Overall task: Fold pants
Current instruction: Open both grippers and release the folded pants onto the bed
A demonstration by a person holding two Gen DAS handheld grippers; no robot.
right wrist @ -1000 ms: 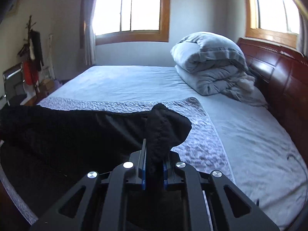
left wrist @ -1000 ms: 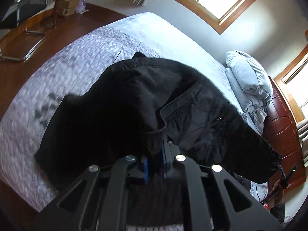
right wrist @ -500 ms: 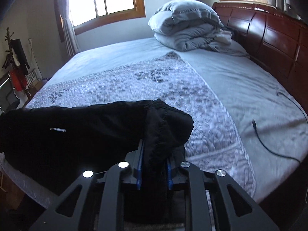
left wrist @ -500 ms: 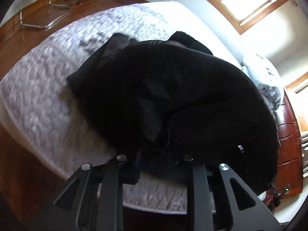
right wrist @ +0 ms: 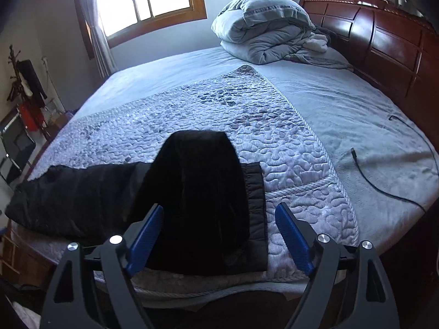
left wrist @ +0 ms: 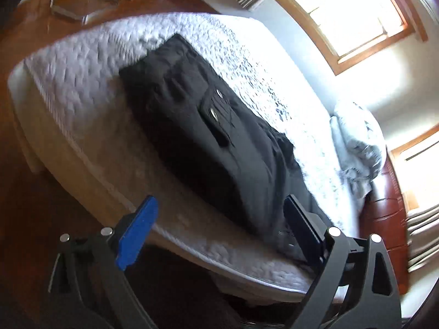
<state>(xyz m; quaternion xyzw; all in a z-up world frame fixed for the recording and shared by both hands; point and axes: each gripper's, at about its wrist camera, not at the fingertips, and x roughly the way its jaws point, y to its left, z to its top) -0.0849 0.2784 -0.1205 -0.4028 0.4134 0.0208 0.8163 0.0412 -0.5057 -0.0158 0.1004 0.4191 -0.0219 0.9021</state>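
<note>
On the near edge of the bed (right wrist: pixel 343 104), black pants (right wrist: pixel 192 200) lie across a quilted grey coverlet (right wrist: pixel 288 150), one part laid over another so that a folded end faces the right wrist camera. Right gripper (right wrist: pixel 219 216): jaws wide apart and opening, blue-padded fingers (right wrist: pixel 293 238) standing on either side of the folded end without pressing on it; nothing is gripped. Left gripper (left wrist: pixel 219 219): jaws likewise wide apart and opening, one blue pad (left wrist: pixel 137 233) over the side of the mattress, the other finger just beside the near corner of the pants (left wrist: pixel 208 134); whether that finger touches the cloth cannot be told, and nothing is clamped. In the left wrist view, which is blurred, the pants form a long dark band running away from the camera, with a pocket and two metal studs showing on top. Behind them, a rolled grey duvet (right wrist: pixel 260 35) rests near the dark wooden headboard (right wrist: pixel 384 41). A black cable (right wrist: pixel 384 181) trails over the plain sheet at the right, well apart from the pants. Two wood-framed windows (right wrist: pixel 148 0) light the room; a coat stand (right wrist: pixel 24 90) and a chair (right wrist: pixel 13 148) stand at the far left.
</note>
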